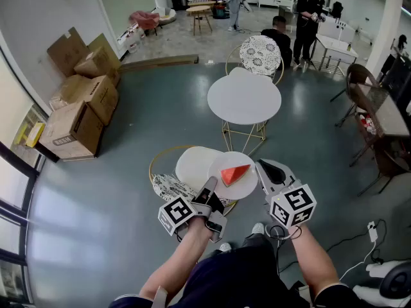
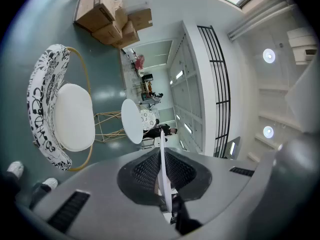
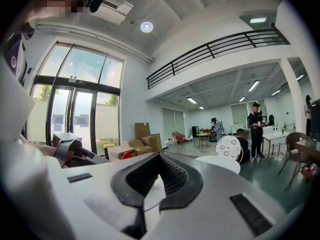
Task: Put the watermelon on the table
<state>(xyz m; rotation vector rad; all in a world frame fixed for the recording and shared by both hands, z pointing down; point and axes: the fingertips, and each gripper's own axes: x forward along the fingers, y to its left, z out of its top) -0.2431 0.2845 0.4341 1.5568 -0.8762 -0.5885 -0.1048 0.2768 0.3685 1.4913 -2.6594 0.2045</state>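
Observation:
A red wedge of watermelon (image 1: 236, 173) lies on a round white plate (image 1: 237, 183) held in the air between both grippers. My left gripper (image 1: 214, 186) is shut on the plate's near-left rim. My right gripper (image 1: 260, 172) is shut on its right rim. In the left gripper view the plate (image 2: 163, 184) shows edge-on as a thin white line pinched in the gripper (image 2: 160, 156). In the right gripper view the plate (image 3: 150, 196) sits in the gripper (image 3: 155, 184), with the watermelon's red tip (image 3: 126, 155) off to the left. The round white table (image 1: 244, 98) stands ahead, beyond the plate.
Right under the plate is a gold-framed chair (image 1: 192, 165) with a white seat and patterned back. A second patterned chair (image 1: 260, 54) is behind the table. Cardboard boxes (image 1: 80, 111) are stacked at left, a dark table (image 1: 385, 111) at right, several people at the back.

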